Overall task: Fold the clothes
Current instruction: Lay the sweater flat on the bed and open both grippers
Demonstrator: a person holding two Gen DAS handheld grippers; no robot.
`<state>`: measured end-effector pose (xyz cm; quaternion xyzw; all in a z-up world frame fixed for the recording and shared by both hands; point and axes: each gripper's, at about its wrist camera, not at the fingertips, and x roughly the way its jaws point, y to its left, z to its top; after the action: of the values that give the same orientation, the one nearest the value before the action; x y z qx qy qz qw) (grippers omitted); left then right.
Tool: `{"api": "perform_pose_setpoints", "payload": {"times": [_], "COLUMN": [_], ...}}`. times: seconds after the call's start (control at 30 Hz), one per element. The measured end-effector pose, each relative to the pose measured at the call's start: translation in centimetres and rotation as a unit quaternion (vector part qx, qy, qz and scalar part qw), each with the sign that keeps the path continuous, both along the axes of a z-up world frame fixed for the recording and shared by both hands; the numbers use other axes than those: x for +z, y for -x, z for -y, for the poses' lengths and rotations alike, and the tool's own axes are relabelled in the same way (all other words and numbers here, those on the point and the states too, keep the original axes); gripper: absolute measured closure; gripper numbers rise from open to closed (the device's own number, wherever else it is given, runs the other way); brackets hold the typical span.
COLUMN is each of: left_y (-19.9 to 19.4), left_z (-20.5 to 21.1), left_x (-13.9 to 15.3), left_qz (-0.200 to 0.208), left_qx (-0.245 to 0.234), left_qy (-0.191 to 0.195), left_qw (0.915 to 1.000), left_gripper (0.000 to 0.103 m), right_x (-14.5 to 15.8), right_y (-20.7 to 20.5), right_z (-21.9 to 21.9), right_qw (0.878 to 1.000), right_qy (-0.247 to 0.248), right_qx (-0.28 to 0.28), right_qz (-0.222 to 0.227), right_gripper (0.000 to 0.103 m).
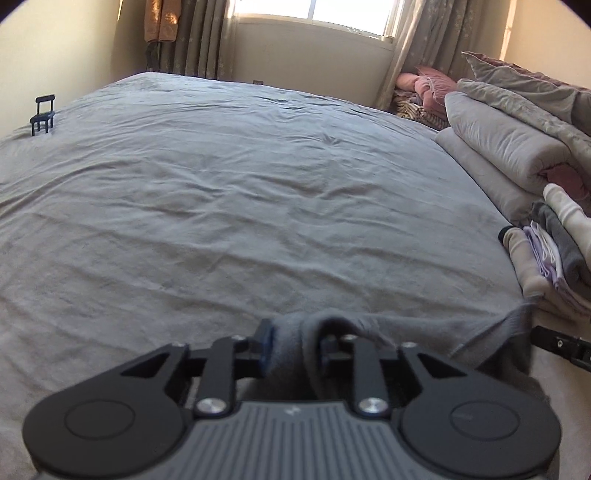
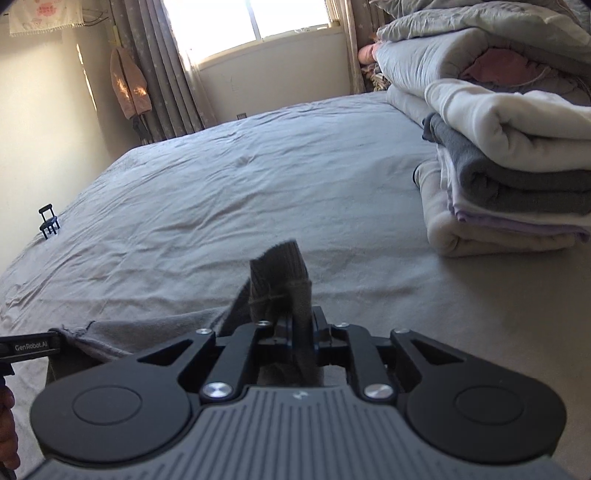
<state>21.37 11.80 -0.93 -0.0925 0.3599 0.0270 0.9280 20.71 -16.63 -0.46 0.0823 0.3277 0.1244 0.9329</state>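
Both wrist views low over bed (image 1: 258, 184).

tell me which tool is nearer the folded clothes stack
Right. The right tool sits just left of the folded clothes stack; the left tool is farther left, beyond the right one.

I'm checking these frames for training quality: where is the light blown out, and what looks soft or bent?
Left wrist view: the window is blown out white, the bed sheet bulges with fisheye curve, and the left gripper with the grey garment looks soft. Right wrist view: the window glares, and the folded stack is slightly soft.
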Motion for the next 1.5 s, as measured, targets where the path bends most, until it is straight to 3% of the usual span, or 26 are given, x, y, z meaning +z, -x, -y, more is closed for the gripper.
{"api": "perform_pose_setpoints", "payload": {"times": [0.07, 0.1, 0.47, 0.73, 1.13, 1.2, 1.27, 1.33, 1.5], "left_y": [0.3, 0.6, 5.9, 11.7, 16.9, 17.1, 17.4, 17.6, 17.7], "left_z": [0.2, 0.3, 1.4, 2.5, 4.1, 4.5, 4.8, 4.7, 3.6], "left_x": [0.2, 0.4, 0.5, -0.6, -1.8, -2.0, -2.0, -2.0, -1.5], "left_qz": [0.000, -0.001, -0.051, -0.079, -0.073, -0.071, -0.068, -0.064, -0.062], "left_qx": [-0.001, -0.002, -0.018, -0.027, -0.051, -0.056, -0.062, -0.066, -0.055], "left_qy": [-0.002, -0.002, 0.007, 0.021, 0.017, 0.007, -0.008, -0.013, 0.002], "left_qw": [1.0000, 1.0000, 0.9985, 0.9963, 0.9959, 0.9959, 0.9957, 0.9957, 0.9965], "left_gripper": [0.060, 0.058, 0.044, 0.042, 0.042, 0.048, 0.057, 0.066, 0.090], "right_x": [0.1, 0.2, -0.1, -0.2, -1.6, -2.3, -2.8, -2.5, -1.0], "right_y": [0.4, 0.5, 4.5, 9.2, 14.1, 14.7, 14.9, 14.9, 14.7], "right_z": [0.2, 0.3, 2.0, 2.1, 1.4, 1.4, 1.3, 1.5, 2.4], "right_qw": [1.000, 1.000, 1.000, 0.998, 0.996, 0.996, 0.996, 0.996, 0.996], "right_qy": [0.002, 0.003, -0.007, -0.011, -0.008, -0.003, 0.012, 0.028, 0.057], "right_qx": [0.000, 0.000, 0.008, 0.022, 0.041, 0.042, 0.041, 0.038, 0.025], "right_qz": [0.002, 0.003, -0.029, -0.052, -0.083, -0.084, -0.084, -0.082, -0.060], "right_gripper": [0.060, 0.058, 0.057, 0.057, 0.057, 0.057, 0.081, 0.094, 0.097]}}
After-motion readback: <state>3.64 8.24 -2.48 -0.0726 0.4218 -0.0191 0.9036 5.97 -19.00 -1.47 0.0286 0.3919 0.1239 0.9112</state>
